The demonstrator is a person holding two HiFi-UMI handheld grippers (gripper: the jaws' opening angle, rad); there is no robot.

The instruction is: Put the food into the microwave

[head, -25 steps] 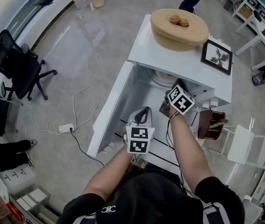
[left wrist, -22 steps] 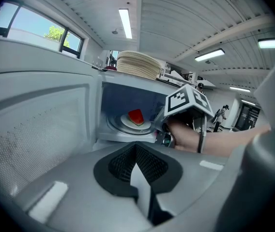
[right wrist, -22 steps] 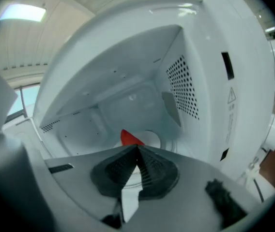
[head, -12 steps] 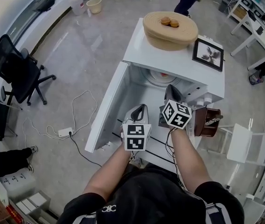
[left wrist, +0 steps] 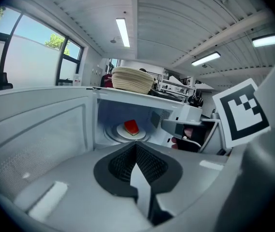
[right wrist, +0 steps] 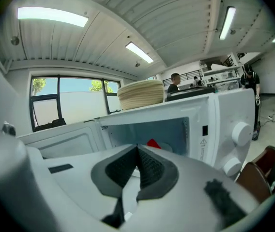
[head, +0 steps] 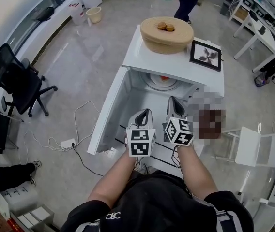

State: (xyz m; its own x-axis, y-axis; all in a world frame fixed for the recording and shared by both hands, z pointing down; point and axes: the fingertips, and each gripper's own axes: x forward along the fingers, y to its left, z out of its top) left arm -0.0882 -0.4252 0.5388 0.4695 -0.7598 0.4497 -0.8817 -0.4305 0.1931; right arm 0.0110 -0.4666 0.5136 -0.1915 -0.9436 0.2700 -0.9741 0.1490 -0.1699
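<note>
Head view: microwave (head: 176, 64) stands with its door (head: 107, 111) swung wide open on the left. The food (head: 164, 78), a red piece, lies on a white plate (head: 153, 83) deep in the cavity. A woven basket (head: 166, 33) sits on top of the oven.

Left claw (head: 145, 116) and right claw (head: 175, 105) hang side by side in front of the opening, well apart from the food. Left gripper view: pads pressed together, nothing between them. Right gripper view: same, shut and empty.

Judgement: the placing looks done. The step in hand is probably to clear the opening and shut the door.

Notes for doing it well:
- Get both claws out of the door's swing first.
- Bring the left claw round to the door's outer face. It now sits on the inner side.
- Push near the free edge, not the hinge; less force is needed there.
- Push slowly and evenly, so the oven does not slide and the plate and basket stay put.
- Keep the right claw free to steady the casing.
</note>
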